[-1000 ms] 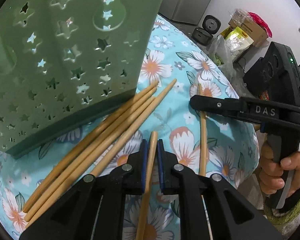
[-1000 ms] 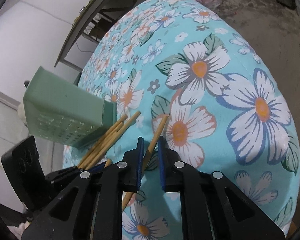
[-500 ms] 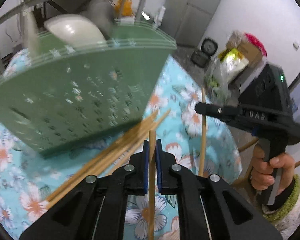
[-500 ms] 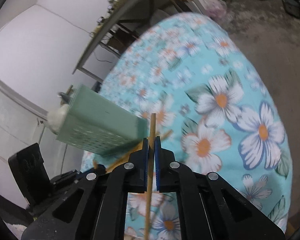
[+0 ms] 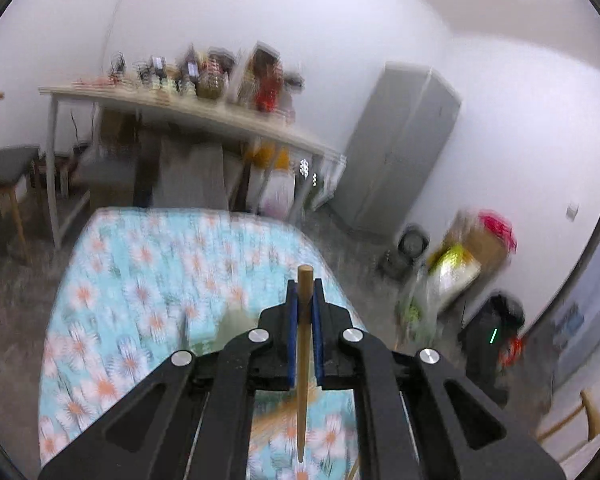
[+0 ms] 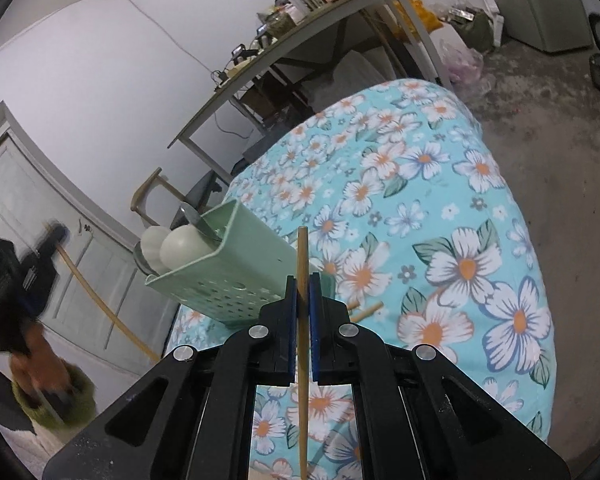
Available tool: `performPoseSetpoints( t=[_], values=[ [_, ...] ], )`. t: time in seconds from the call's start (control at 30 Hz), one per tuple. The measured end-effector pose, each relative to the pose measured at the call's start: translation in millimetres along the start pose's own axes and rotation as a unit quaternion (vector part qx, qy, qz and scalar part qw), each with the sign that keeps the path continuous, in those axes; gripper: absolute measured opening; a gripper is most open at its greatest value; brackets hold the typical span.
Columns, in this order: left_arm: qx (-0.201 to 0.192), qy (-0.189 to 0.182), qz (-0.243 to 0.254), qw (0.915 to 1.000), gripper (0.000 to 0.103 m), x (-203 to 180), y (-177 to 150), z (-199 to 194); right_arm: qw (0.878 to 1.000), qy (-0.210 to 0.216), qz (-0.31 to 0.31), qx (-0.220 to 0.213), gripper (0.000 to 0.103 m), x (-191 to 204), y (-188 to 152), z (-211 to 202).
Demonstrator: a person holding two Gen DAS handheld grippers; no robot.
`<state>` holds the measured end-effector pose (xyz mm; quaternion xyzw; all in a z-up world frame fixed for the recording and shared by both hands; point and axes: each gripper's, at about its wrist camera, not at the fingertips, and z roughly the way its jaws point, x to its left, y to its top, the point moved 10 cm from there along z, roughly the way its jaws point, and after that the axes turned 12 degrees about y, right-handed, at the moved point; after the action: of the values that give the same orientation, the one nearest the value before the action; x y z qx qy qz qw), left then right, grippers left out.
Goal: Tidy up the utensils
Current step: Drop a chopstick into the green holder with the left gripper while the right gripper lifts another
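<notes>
No brand or writing can be read in either view.

In the right wrist view, at the far left, the left hand-held gripper [image 6: 40, 256] shows only as a dark blur above a hand [image 6: 36, 376] in a green cuff, with a chopstick [image 6: 100, 304] slanting down from it. In its own view the left hand-held gripper [image 5: 305, 292] is clenched on that chopstick [image 5: 303, 360], whose blunt end rises above the blue pads [image 5: 293, 340] while its thin end points down toward the camera. That view is badly smeared: the flowered cloth [image 5: 140, 280] on the desk and the clutter on the back shelf [image 5: 180, 108] cannot be made out in detail.

A green holder [image 6: 228, 272] with punched holes stands tilted near the desk's left edge, with white spoons [image 6: 180, 244] and a metal utensil [image 6: 196, 216] in it; its base is hidden behind the right hand-held gripper.

The right hand-held gripper [image 6: 303, 292] is clamped on a second chopstick [image 6: 302, 340], held upright in the picture, its lower end cut off by the frame. Just right of its jaws, two loose chopstick ends [image 6: 366, 310] lie on the cloth [image 6: 440, 220], the rest hidden by the fingers [image 6: 380, 360].
</notes>
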<state>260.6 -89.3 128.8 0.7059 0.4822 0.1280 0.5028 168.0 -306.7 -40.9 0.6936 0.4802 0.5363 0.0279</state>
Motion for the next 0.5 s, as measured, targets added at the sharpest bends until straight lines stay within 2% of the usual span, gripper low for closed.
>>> performPoseSetpoints(
  t=[0.07,0.23,0.3,0.5],
  values=[
    [-0.044,0.006,-0.010,0.9990,0.006,6,28,-13,1.000,0.000,-0.001,-0.002,0.004,3,0,0],
    [-0.095,0.011,-0.031,0.9949,0.006,18,69,-21,1.000,0.000,0.000,0.000,0.004,8,-3,1],
    [-0.107,0.010,-0.034,0.9936,0.006,19,75,-19,1.000,-0.001,0.000,0.000,0.004,9,-3,0],
    [-0.127,0.040,-0.017,0.9910,0.006,22,77,-3,1.000,-0.005,0.000,-0.003,0.004,9,-2,-2]
  ],
)
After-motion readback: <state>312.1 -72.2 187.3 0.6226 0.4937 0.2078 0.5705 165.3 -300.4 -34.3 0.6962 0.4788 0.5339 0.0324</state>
